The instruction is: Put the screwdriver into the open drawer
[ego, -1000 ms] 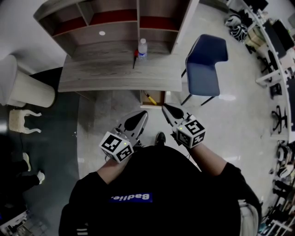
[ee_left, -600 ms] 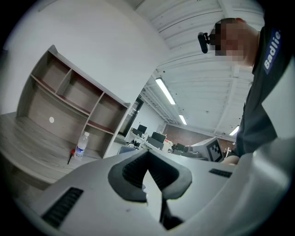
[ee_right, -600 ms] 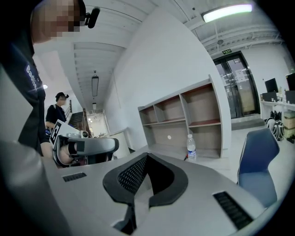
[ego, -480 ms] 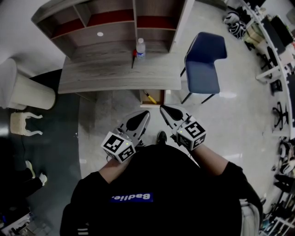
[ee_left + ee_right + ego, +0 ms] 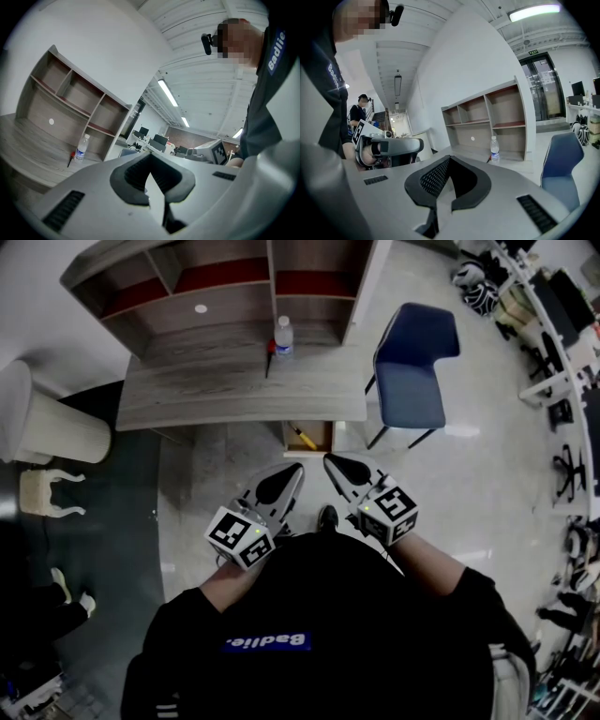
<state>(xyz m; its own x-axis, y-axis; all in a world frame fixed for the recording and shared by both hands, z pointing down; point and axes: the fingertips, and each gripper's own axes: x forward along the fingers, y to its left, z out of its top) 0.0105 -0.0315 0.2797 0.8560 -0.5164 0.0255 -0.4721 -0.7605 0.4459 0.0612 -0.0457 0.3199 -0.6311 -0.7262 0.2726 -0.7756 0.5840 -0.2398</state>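
Note:
A red-handled screwdriver lies on the grey wooden desk beside a water bottle. Under the desk's front edge a drawer stands open, with a yellow-handled tool inside. My left gripper and right gripper hover side by side just before the drawer, both shut and empty. In the left gripper view the shut gripper points at the desk, with the bottle and screwdriver far off. The right gripper also faces the bottle.
A shelf unit rises at the back of the desk. A blue chair stands to the right of the drawer. A white cylinder bin sits at the left. Office desks and clutter line the far right.

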